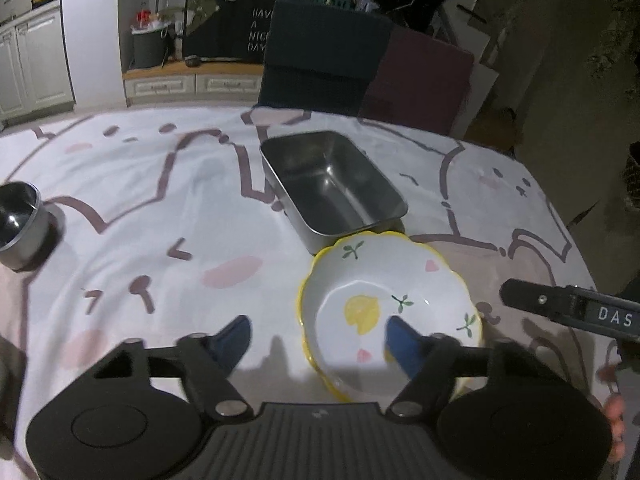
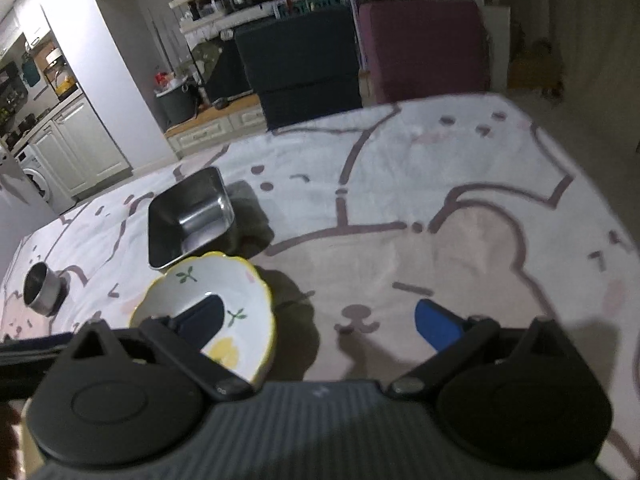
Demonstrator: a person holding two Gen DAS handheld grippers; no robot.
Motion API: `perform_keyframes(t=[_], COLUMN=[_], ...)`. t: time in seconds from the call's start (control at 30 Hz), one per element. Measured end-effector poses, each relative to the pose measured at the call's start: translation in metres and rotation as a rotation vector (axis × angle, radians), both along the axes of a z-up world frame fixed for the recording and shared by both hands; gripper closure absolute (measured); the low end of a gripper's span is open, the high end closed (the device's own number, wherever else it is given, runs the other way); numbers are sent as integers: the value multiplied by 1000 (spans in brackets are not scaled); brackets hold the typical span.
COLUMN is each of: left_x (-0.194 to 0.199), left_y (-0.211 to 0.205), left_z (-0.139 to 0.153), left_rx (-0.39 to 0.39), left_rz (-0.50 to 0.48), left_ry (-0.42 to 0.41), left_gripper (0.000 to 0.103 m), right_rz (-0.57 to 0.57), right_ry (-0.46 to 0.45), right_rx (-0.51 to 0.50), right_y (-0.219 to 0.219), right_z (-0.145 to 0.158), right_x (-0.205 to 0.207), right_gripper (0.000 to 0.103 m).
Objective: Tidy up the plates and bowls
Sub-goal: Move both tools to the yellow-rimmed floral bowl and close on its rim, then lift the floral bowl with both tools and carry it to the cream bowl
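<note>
Right now the bowl [image 1: 390, 316], white with a scalloped yellow rim and a lemon painted inside, sits on the tablecloth [image 1: 160, 208] at about 5 o'clock in my left wrist view and about 8 o'clock in my right. Its far rim touches or just overlaps the near corner of the steel tray [image 1: 334, 186], which lies at 12 o'clock from the bowl. A small steel cup [image 1: 18, 226] stands well apart at 9 o'clock.

My left gripper [image 1: 318, 338] is part open and holds nothing. Its right pad hangs over the bowl's inside and its left pad is outside the near rim, so the rim lies between them, but I see no contact. My right gripper [image 2: 324, 316] is spread wide and empty. Its left finger [image 2: 200, 314] crosses over the bowl, and its blue right pad [image 2: 438, 326] is over bare cloth.

My worry is that both grippers crowd the same bowl. If I close the left on that sloped, glazed rim with shallow purchase, I judge it could slip or tip. A shove forward would knock the bowl against the tray. The cloth looks loose, so dragging could bunch it. The picture is dim and smeared, so my depth reading is poor.
</note>
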State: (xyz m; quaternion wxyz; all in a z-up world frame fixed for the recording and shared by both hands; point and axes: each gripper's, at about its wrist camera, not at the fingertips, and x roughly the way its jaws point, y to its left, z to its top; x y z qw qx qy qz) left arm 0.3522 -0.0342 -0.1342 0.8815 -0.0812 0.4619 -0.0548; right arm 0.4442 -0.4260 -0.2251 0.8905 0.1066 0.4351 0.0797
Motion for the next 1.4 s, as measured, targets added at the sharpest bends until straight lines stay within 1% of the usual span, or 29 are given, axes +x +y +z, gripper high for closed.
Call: perform_keyframes(t=[0.03, 0.07, 0.1, 0.17, 0.2, 0.23, 0.27, 0.3, 0.33, 0.37, 0.4, 0.47, 0.5, 0.57, 0.63, 0.7, 0.8, 0.9, 0.97, 1.17, 1.27, 1.4], left_x=[4, 7, 11, 16, 18, 19, 21, 23, 24, 26, 26, 28, 28, 29, 31, 32, 32, 34, 35, 33, 28, 20], left_y=[0, 0, -1, 0, 0, 1, 1, 1, 2, 2, 2, 1, 1, 1, 1, 1, 0, 0, 1, -1, -4, -1], left_z=[-4, -7, -11, -18, -20, -22, -24, -26, -28, -29, -30, -31, -32, -33, -34, -35, -36, -37, -38, -38, -32, -15], left_rx=[-4, -9, -12, -19, -20, -21, -20, -18, -15, -14, -14, -7, 0, 6, 1, 1, 13, 8, -2, 3, 27, 7], left_rz=[6, 9, 11, 9, 9, 10, 14, 14, 15, 16, 14, 10, 7, 3, 3, 1, -18, -25, -21, -10, -16, -9], left_ry=[9, 18, 30, 48, 54, 59, 66, 74, 81, 85, 90, 96, 97, 98, 100, 102, 101, 106, 112, 108, 93, 57], left_gripper=[43, 47, 48, 58, 61, 67, 74, 78, 83, 85, 86, 91, 92, 93, 93, 93, 92, 92, 92, 93, 93, 93], right_rz=[5, 11, 17, 26, 32, 45, 62, 72, 79, 85, 92, 86, 83, 89, 99, 122, 131, 128, 131, 134, 127, 133], right_ry=[21, 43, 71, 103, 115, 121, 125, 132, 134, 134, 132, 120, 115, 109, 124, 147, 139, 138, 142, 149, 166, 152], right_rx=[29, 53, 74, 84, 82, 82, 83, 81, 75, 66, 52, 11, 0, -10, -8, -3, -26, -41, -44, -59, -48, -57], right_y=[1, 1, 3, 8, 11, 14, 17, 19, 21, 24, 26, 29, 30, 32, 33, 35, 40, 43, 44, 46, 44, 45], right_z=[-3, -5, -9, -13, -15, -17, -19, -21, -22, -23, -24, -25, -24, -23, -25, -29, -29, -31, -33, -34, -33, -25], right_x=[4, 8, 13, 16, 18, 19, 19, 20, 20, 21, 21, 21, 21, 22, 23, 23, 25, 29, 32, 34, 33, 27], right_gripper=[12, 23, 31, 35, 39, 44, 52, 58, 60, 64, 65, 66, 70, 74, 75, 85, 92, 95, 94, 95, 96, 95])
